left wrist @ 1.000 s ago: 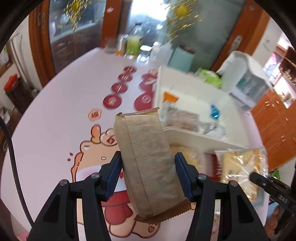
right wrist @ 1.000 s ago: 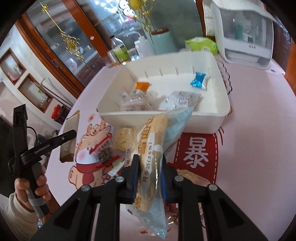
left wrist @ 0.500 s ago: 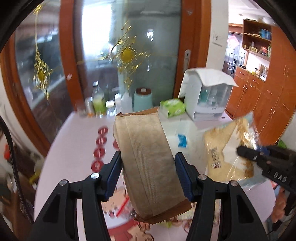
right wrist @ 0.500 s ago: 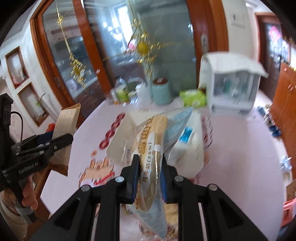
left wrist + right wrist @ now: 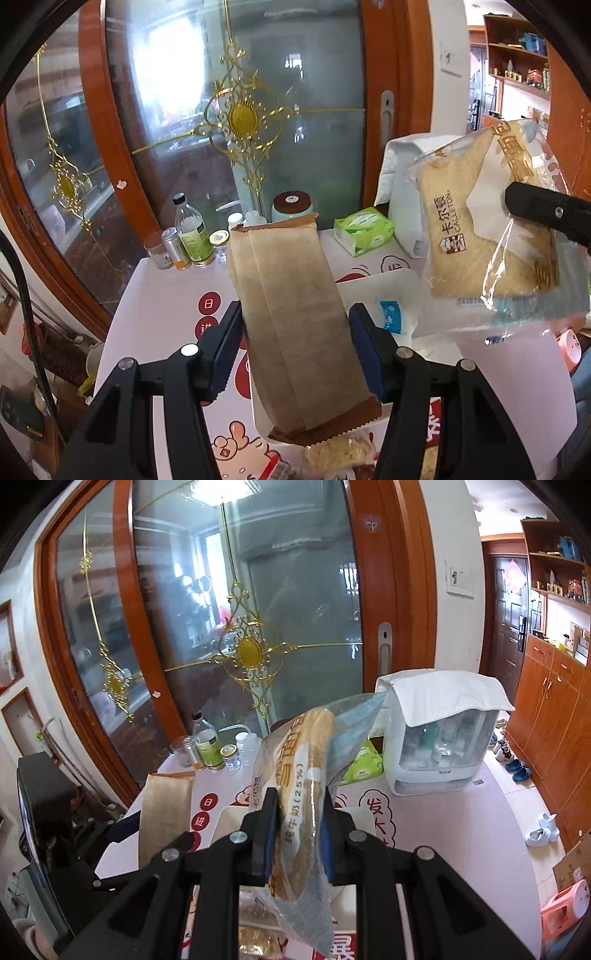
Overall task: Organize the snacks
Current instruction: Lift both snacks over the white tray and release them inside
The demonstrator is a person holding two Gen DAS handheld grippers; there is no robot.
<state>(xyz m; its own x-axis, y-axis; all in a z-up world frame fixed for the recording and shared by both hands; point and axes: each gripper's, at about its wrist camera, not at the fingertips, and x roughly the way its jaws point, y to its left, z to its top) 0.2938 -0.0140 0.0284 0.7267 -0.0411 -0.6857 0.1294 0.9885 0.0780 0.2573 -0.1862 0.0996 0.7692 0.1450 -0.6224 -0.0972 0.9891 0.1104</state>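
We hold a snack in each hand, both lifted above the bench [image 5: 166, 295]. The left gripper [image 5: 295, 343] has its jaws clamped on the flat sides of a brown packet [image 5: 295, 325], which looks light and fairly stiff, so a mid-body hold suits it. The right gripper [image 5: 297, 834] has its jaws pinched nearly together on a clear bread bag [image 5: 303, 805]; this looks soft, slippery and easily crushed, best gripped gently. A white bin [image 5: 369, 288] with a few snacks waits below. The bench wears a pink cartoon cloth, with bottles, tissues and a covered appliance before a glass door.
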